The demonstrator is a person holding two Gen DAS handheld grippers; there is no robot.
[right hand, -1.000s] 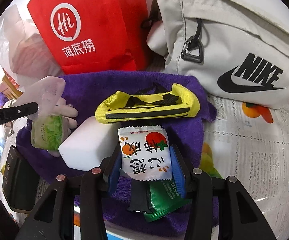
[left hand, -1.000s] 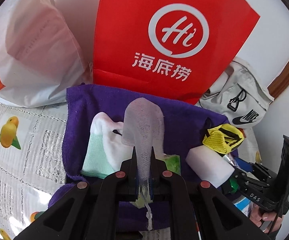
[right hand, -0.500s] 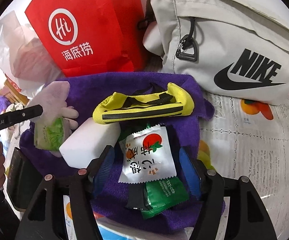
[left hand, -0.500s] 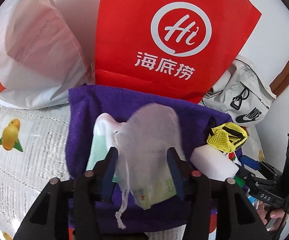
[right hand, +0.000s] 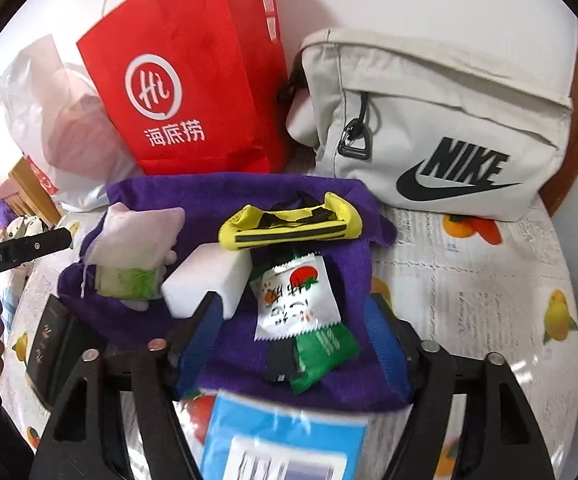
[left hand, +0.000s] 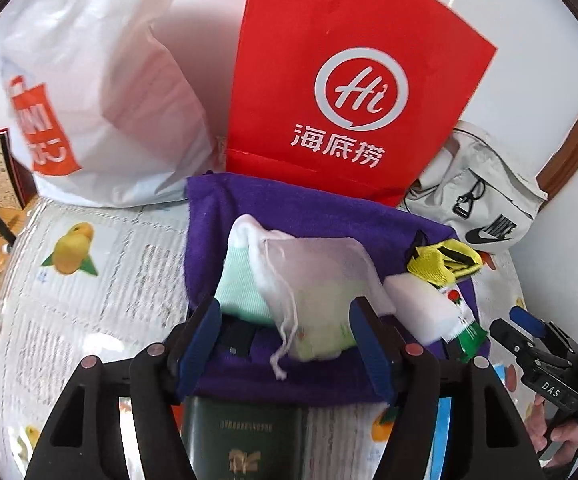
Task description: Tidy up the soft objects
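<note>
Both grippers open over a purple towel loaded with soft items.

The red paper bag (right hand: 193, 92) and the beige Nike bag (right hand: 429, 128) stand against the wall behind the purple towel (right hand: 225, 196), which lies on the fruit-print tablecloth (right hand: 489, 288). On the towel: a yellow mesh pouch (right hand: 289, 228) at the back, a white sponge block (right hand: 205, 280) touching its front edge, a white snack packet (right hand: 297, 300) overlapping a green one (right hand: 325, 348). The translucent drawstring bag (left hand: 317, 276) lies released on the towel's left part, over a mint cloth (left hand: 241, 288). Left gripper (left hand: 285, 344): fingers spread wide, grasping nothing. Right gripper (right hand: 297, 344): likewise spread, straddling the snack packets without contact.
</note>
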